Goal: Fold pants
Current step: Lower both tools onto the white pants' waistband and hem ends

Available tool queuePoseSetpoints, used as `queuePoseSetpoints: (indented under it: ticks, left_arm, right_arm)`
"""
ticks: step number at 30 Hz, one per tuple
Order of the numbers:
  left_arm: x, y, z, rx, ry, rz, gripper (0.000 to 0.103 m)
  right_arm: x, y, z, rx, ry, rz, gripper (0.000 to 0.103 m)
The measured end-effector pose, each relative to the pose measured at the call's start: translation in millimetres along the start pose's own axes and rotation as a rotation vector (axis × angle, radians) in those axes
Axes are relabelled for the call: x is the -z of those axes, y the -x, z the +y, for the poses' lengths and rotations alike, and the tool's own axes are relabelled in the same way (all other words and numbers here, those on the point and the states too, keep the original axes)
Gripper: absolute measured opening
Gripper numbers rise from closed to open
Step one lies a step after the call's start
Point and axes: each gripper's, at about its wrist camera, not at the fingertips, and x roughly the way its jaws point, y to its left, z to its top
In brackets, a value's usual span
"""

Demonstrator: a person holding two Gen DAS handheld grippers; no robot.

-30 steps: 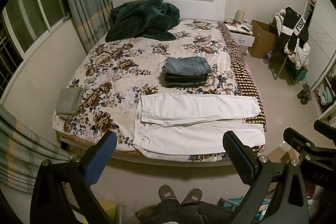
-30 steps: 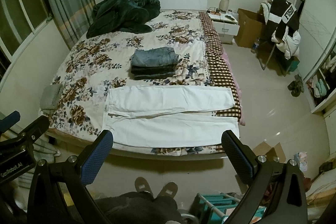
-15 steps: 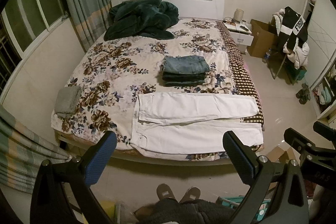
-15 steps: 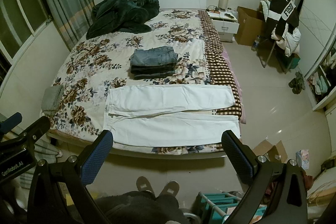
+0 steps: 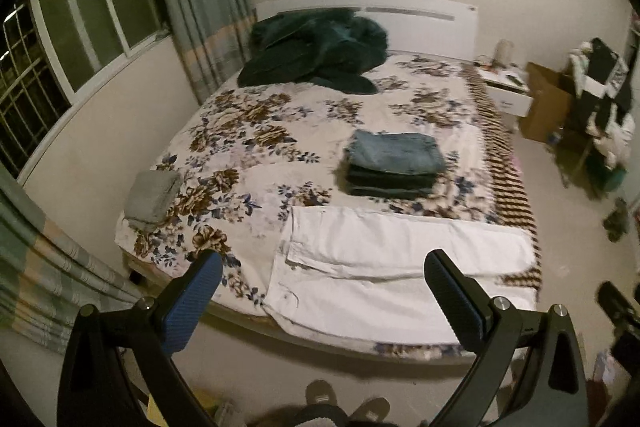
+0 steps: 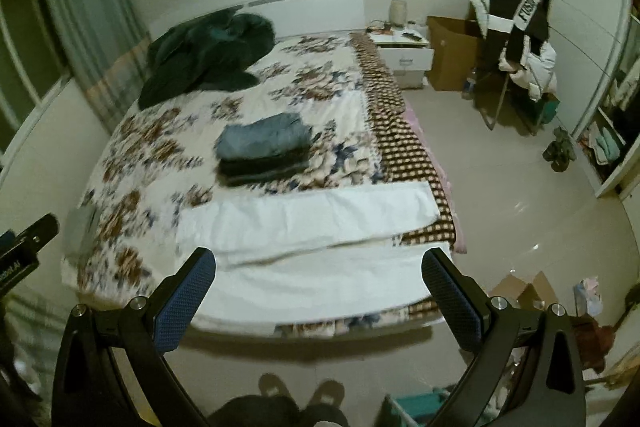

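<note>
White pants (image 5: pixel 400 275) lie flat along the near edge of the floral bed (image 5: pixel 248 131), waist to the left, legs running right, the far leg lying apart from the near one. They also show in the right wrist view (image 6: pixel 312 247). My left gripper (image 5: pixel 320 291) is open and empty, held in the air above the near bed edge over the waist end. My right gripper (image 6: pixel 320 287) is open and empty, above the near leg. Neither touches the pants.
A stack of folded jeans (image 5: pixel 394 163) sits mid-bed behind the pants. A dark green blanket (image 5: pixel 316 51) is heaped at the headboard. A folded grey cloth (image 5: pixel 152 195) lies at the left corner. A nightstand (image 6: pixel 404 51), boxes and a clothes chair (image 6: pixel 516 39) stand right.
Both grippers have moved forward and closer to the bed; the pants now look larger. The left view has swung left, the right view right. The pants have not moved.
</note>
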Motion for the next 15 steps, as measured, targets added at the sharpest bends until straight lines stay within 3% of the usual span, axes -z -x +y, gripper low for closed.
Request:
queuePoseSetpoints:
  ticks: [7,12,15]
  left_arm:
    - [-17.8,-151.9,-19.9,-0.038,0.055,0.153,0.103]
    - [-19.3,-283.5,-24.6,-0.068,0.135,0.294,0.103]
    - [-18.3,-358.0,-23.5,-0.073,0.187,0.388,0.103]
  right_arm:
    - [-41.7,-137.6,-17.3,0.020,-0.146,0.073,0.103]
    - [-63.3,-291.9,-27.4,0.073,-0.271,0.198,0.103]
    - [-70.8,-393.5,-43.8,0.146,-0.359,0.292,0.103]
